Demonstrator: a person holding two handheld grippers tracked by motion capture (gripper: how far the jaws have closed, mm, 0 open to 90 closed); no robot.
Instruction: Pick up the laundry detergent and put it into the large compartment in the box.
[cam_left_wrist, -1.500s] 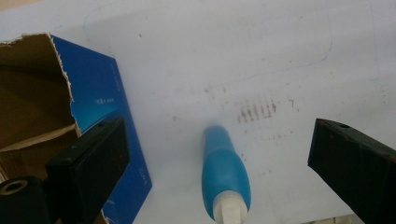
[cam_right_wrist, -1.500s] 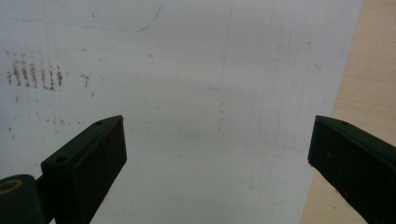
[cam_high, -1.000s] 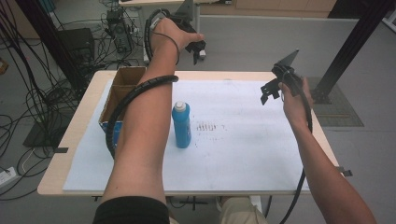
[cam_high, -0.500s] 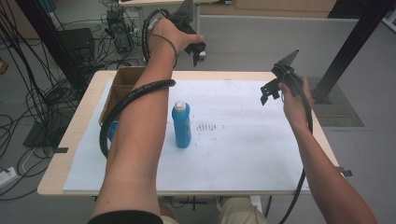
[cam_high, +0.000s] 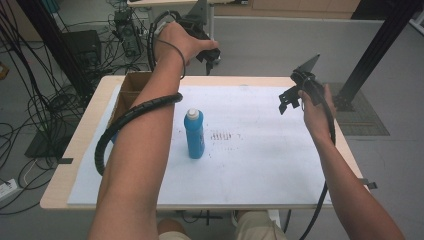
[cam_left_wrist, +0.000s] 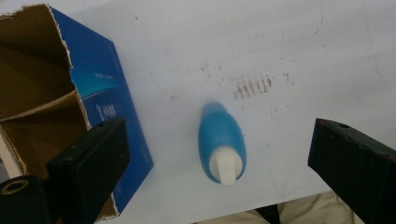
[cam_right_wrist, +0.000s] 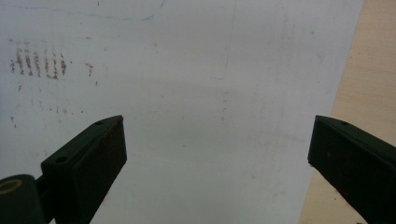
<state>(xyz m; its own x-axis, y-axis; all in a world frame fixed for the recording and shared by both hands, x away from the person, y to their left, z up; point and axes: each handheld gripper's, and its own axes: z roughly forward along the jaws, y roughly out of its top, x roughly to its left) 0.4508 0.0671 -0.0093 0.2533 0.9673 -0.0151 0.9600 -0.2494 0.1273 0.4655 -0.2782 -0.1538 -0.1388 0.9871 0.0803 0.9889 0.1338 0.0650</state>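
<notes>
White paper sheet (cam_high: 260, 165) covers most of the pale wooden table (cam_high: 70, 172) at which I sit, grey floor and tangled black cables (cam_high: 35, 105) lying beyond it. Upright near the middle of that sheet stands the blue plastic bottle with a white cap (cam_high: 194, 134), just left of a patch of small brown marks (cam_high: 224, 135).

From my left gripper view, looking steeply down, the bottle (cam_left_wrist: 222, 142) sits between the two black jaws, cap toward the camera. My left gripper (cam_left_wrist: 217, 156) is spread wide, nothing in its grip and no contact with the bottle. In the high view I hold that gripper (cam_high: 209, 56) well above and beyond the table's far edge, my forearm stretched out over the sheet and its ribbed black cable (cam_high: 127, 117) looping back beside my arm.

To the bottle's left, at the table's far left corner, rests an open cardboard box with blue printed sides (cam_high: 127, 95) — its torn brown flaps and inner divider (cam_left_wrist: 39, 107) show in my left gripper view.

My right gripper (cam_high: 289, 100) hangs in the air over the right part of the sheet, well apart from the bottle, a grey three-cornered plate on top. Its own view looks down on bare paper and a strip of wood at the right edge — jaws (cam_right_wrist: 217, 156) wide apart and empty.
</notes>
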